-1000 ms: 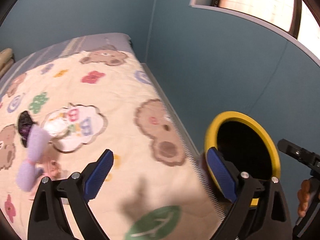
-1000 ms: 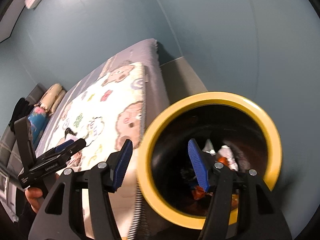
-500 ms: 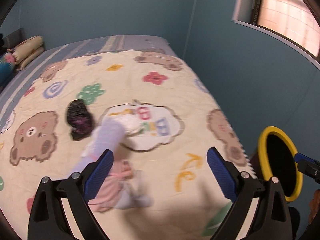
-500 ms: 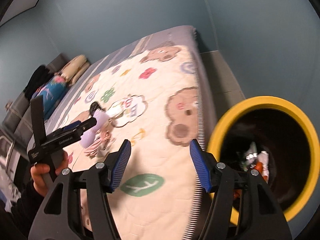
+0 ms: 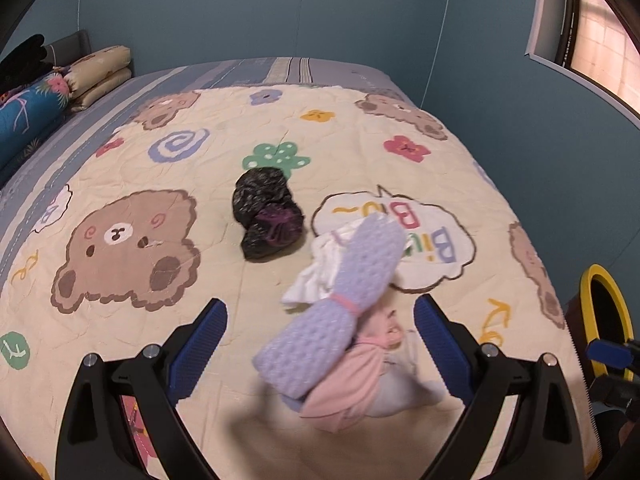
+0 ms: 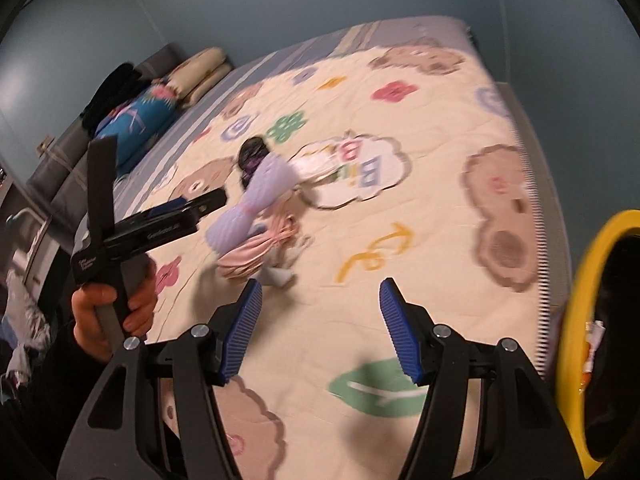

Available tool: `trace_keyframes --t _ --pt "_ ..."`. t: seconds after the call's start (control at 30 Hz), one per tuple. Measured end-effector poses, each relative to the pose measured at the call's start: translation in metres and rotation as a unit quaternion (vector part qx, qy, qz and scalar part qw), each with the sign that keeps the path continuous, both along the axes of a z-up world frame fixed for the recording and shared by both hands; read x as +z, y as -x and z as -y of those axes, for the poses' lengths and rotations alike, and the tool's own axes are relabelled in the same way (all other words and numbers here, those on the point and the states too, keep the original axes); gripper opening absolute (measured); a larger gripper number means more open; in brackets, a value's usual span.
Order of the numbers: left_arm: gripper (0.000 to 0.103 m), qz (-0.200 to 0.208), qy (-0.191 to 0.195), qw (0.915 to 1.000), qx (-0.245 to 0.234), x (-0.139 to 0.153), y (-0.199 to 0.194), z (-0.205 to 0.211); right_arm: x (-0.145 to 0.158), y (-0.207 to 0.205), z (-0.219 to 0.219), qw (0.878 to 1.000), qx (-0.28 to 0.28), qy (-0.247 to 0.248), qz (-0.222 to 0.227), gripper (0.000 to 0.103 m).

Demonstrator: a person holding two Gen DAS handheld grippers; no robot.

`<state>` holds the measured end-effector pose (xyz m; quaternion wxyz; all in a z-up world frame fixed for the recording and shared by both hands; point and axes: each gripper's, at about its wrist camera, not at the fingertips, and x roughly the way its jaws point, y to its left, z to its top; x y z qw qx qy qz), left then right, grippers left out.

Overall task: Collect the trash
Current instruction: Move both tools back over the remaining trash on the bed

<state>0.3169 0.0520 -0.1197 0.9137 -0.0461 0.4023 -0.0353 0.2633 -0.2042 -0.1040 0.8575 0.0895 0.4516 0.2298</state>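
Observation:
A crumpled black plastic bag (image 5: 267, 216) lies on the bear-print bedspread (image 5: 120, 184), with a white crumpled paper (image 5: 320, 268) to its right. A rolled lilac cloth (image 5: 340, 312) tied with a pink band rests on a pink garment (image 5: 356, 384) just ahead of my left gripper (image 5: 320, 352), which is open and empty. My right gripper (image 6: 320, 332) is open over the bedspread (image 6: 440, 128), nothing between its blue pads. The yellow-rimmed bin (image 6: 576, 344) stands beside the bed at right, with wrappers inside. The black bag (image 6: 252, 152) and lilac roll (image 6: 256, 200) show further off.
Pillows (image 5: 100, 72) and a blue bolster (image 5: 28, 116) lie at the bed's head on the left. A blue wall runs along the far and right sides, with a window (image 5: 600, 40) at upper right. A hand (image 6: 112, 312) holds the left gripper's handle.
Both grippers have swung left, from the bin towards the bed. The bin has slid to the right edge of both views, and the cloth pile and black bag now sit ahead of the left gripper.

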Motion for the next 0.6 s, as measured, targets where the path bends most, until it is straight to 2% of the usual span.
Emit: trace_keyframes --t 0.4,0.5,0.6 --pt "0.089 -0.021 0.007 0.9996 -0.016 -0.031 -0.017 -0.014 -0.039 -0.029 -0.079 0.998 0.063 0.007 -0.030 0.058" --pt "0.078 -0.032 0.012 0.9992 -0.019 -0.040 -0.020 -0.017 -0.050 -0.037 -0.093 0.997 0.072 0.010 -0.039 0.058" --pt "0.063 -0.046 0.024 0.9984 -0.023 -0.050 -0.024 -0.021 -0.062 -0.043 -0.106 0.996 0.079 0.016 -0.044 0.058"
